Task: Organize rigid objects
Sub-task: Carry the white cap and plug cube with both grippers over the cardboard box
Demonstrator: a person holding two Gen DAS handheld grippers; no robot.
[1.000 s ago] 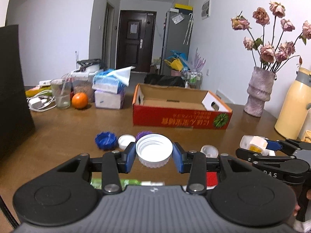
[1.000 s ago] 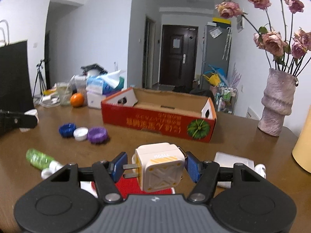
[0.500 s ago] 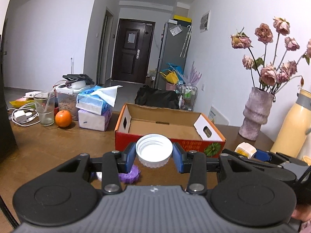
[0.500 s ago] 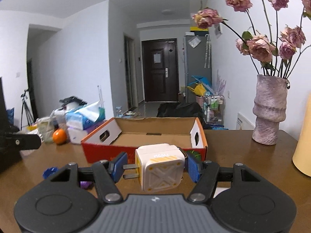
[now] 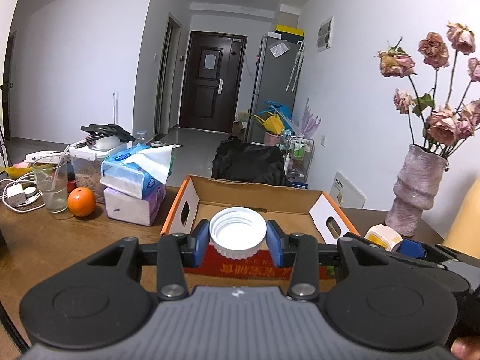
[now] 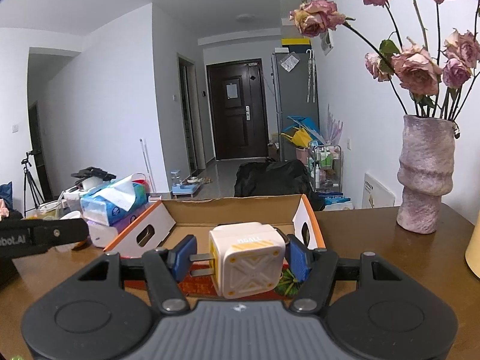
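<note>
Gripping ribbed white cap in left tongs | right tongs clamping white-yellow plug cube

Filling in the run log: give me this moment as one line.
left tongs: shut on white cap | right tongs: shut on charger plug | both at cardboard box | nothing released

Left tongs, right tongs: black arms, blue pads, grey ribbed body, silver screws.
</note>
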